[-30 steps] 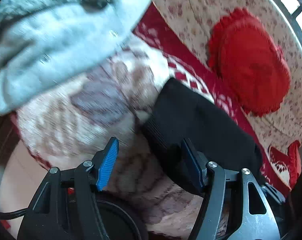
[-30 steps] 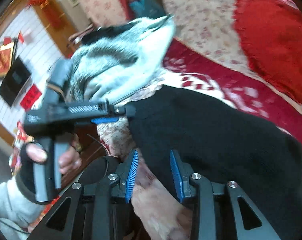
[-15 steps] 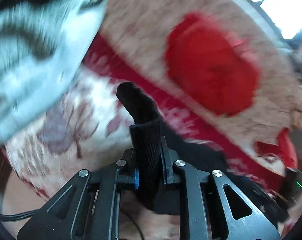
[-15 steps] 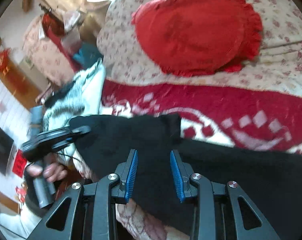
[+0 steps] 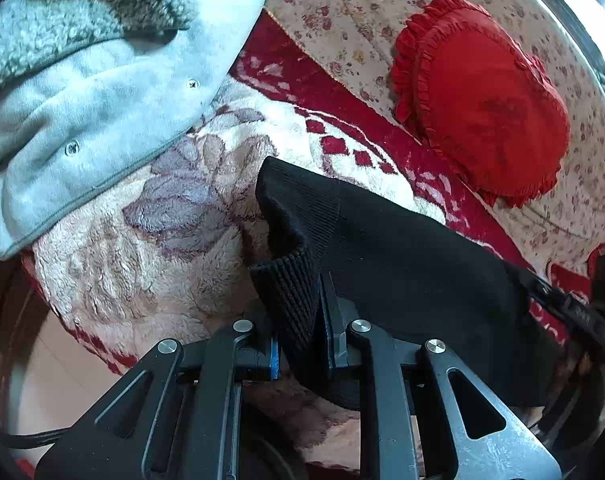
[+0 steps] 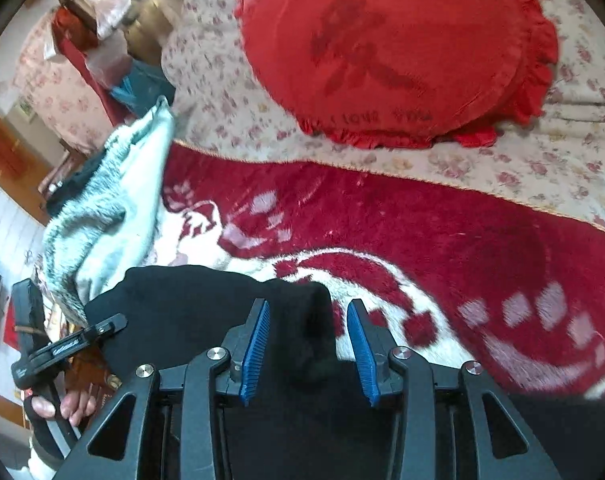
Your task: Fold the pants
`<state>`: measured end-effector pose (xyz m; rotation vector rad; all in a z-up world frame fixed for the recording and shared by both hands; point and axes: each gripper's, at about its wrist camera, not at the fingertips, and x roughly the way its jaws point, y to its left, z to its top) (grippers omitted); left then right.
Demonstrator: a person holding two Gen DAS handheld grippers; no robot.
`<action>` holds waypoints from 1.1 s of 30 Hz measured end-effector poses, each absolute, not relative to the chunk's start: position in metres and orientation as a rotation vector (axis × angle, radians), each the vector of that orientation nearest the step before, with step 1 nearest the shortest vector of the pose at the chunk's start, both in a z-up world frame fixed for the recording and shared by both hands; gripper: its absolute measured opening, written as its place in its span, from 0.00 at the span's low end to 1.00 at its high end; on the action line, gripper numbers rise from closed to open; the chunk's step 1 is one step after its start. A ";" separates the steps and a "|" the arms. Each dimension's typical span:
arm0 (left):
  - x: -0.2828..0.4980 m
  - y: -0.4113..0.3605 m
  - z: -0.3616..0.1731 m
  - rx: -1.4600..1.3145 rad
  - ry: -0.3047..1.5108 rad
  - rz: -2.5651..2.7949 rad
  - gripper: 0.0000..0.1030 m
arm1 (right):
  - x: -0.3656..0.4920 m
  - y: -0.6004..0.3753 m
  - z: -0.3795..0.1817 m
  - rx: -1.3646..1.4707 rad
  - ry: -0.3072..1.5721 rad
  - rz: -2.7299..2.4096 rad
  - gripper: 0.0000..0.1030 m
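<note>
Black pants (image 5: 402, 260) lie on a plush red and white blanket (image 5: 162, 240). My left gripper (image 5: 299, 320) is shut on their ribbed hem, which stands up between the blue pads (image 5: 327, 332). In the right wrist view a raised fold of the pants (image 6: 182, 304) sits between the pads of my right gripper (image 6: 307, 308). Its jaws are opening, with a gap showing beside the fold on the right. The left gripper (image 6: 70, 344) shows at the lower left of that view, held by a hand (image 6: 68, 406) and pinching the pants' edge.
A pale blue fleece jacket (image 5: 94, 92) lies on the blanket left of the pants. A red frilled heart-shaped cushion (image 6: 390, 48) rests on the floral bedsheet (image 6: 542, 172) beyond. The bed's edge drops off at the lower left, with furniture and bags behind.
My left gripper went from open beside the pants to shut on the ribbed hem and lifted it. My right gripper swung right along the pants, and its pads stand wider apart.
</note>
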<state>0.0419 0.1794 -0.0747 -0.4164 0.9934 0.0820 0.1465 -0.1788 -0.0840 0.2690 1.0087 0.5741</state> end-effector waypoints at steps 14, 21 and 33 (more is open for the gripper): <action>0.051 0.170 -0.089 -0.330 1.007 0.126 0.23 | 0.163 -0.188 -0.098 0.255 0.975 0.436 0.21; 0.039 0.173 -0.076 -0.335 0.999 0.154 0.28 | 0.103 -0.199 -0.063 0.175 0.905 0.526 0.21; 0.012 0.140 -0.039 -0.206 0.924 0.215 0.30 | 0.071 -0.203 -0.094 0.069 0.949 0.493 0.25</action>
